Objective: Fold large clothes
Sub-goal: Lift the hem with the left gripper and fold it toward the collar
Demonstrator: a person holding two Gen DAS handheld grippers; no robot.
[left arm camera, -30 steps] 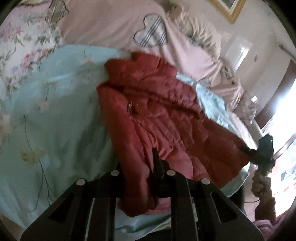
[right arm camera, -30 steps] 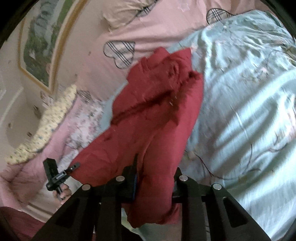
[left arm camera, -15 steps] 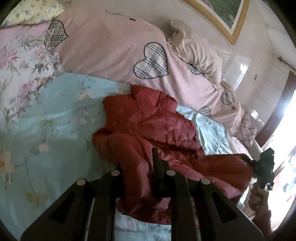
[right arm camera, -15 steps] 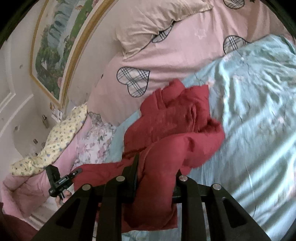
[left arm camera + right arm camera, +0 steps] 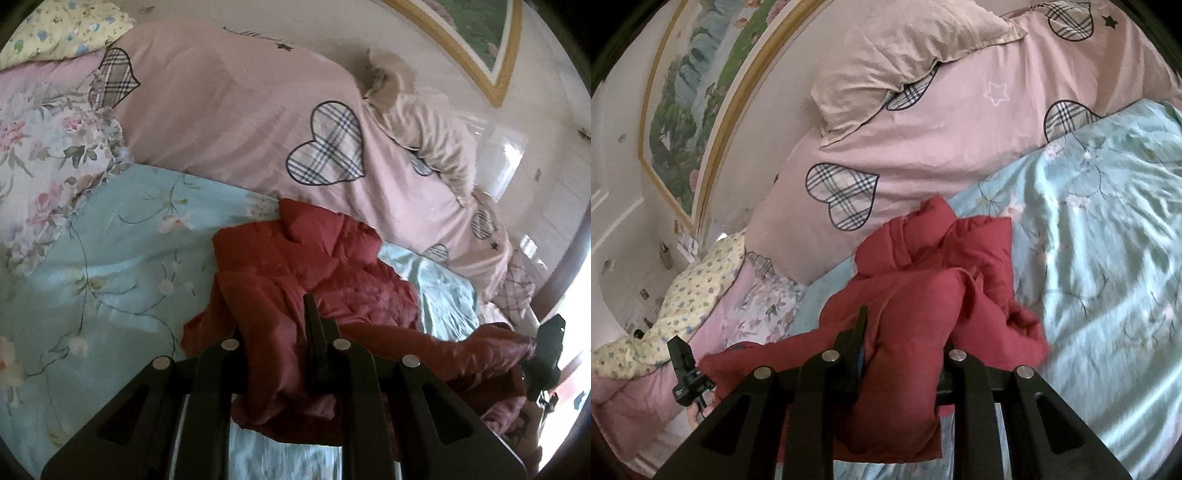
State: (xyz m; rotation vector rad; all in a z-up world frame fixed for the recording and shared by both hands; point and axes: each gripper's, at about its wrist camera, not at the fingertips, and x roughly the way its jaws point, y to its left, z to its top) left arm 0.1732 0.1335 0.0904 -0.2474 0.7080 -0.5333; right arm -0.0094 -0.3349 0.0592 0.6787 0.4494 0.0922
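Red jacket (image 5: pixel 317 266) lies on the pale blue sheet (image 5: pixel 110 266) of the bed, collar end toward the pink duvet (image 5: pixel 229 122) at the head edge, hem end raised off the sheet at the near edge.

Left gripper (image 5: pixel 275 328): fingers narrow, clamped on a bunch of jacket fabric at one hem corner. Right gripper (image 5: pixel 905 332): fingers likewise narrow on the other hem corner, cloth bulging up between them. (Each gripper shows small in the other's view, at the far end of the same lifted hem.)

Why held so: two corner grips well apart keep the hem as one taut line, so the lower half can travel as a flap and not collapse in a heap. Padded fabric is bulky and slippery-looking; a deep bite in each pair of fingers guards against slipping out.

Judgement: fold in hand is hem over toward collar. Middle of jacket is rumpled, not flat, so the fold may land uneven unless the hem is carried level and laid square on the shoulders.

Pillow (image 5: pixel 894 59) rests on the duvet, clear of the work.
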